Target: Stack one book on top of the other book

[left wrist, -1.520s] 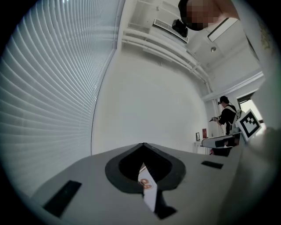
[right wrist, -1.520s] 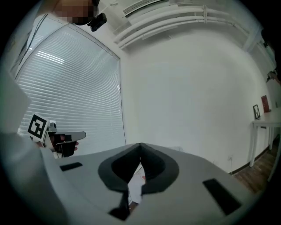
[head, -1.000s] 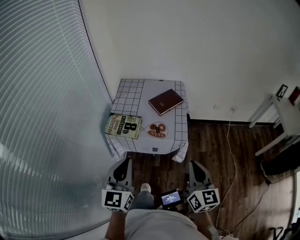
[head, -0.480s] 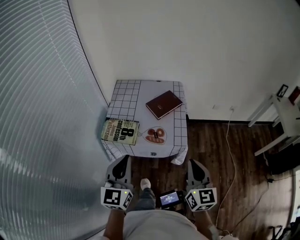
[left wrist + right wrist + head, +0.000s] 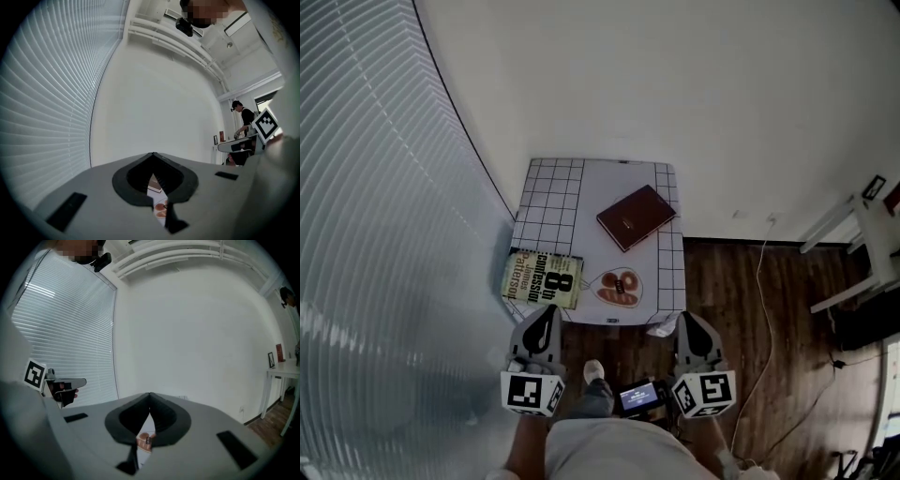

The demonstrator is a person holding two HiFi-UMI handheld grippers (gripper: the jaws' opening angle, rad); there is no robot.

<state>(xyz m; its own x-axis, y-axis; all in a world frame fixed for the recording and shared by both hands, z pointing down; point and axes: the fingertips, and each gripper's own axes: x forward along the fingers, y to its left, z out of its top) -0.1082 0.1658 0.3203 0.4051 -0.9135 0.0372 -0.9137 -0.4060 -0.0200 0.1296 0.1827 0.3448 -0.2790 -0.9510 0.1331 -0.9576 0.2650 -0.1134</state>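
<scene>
A dark red book [image 5: 636, 217] lies at an angle on the far right part of a small table [image 5: 551, 197] with a grid-patterned cloth. A yellow-green paperback [image 5: 543, 278] rests on the table's near left corner, partly over the edge. My left gripper [image 5: 543, 317] and right gripper [image 5: 689, 323] hover just short of the table's near edge, both shut and empty. In the left gripper view a slit between the jaws shows the red book [image 5: 153, 188]. The right gripper view shows only a sliver of the table.
A heart-shaped dish [image 5: 617, 286] sits near the table's front edge between the books. White blinds [image 5: 375, 234] curve along the left. A white shelf [image 5: 862, 244] and a cable [image 5: 761, 281] are on the wood floor at right. Another person [image 5: 243, 122] stands far off.
Both grippers have come forward toward the table's near edge. The table and books sit closer to the grippers in the head view.
</scene>
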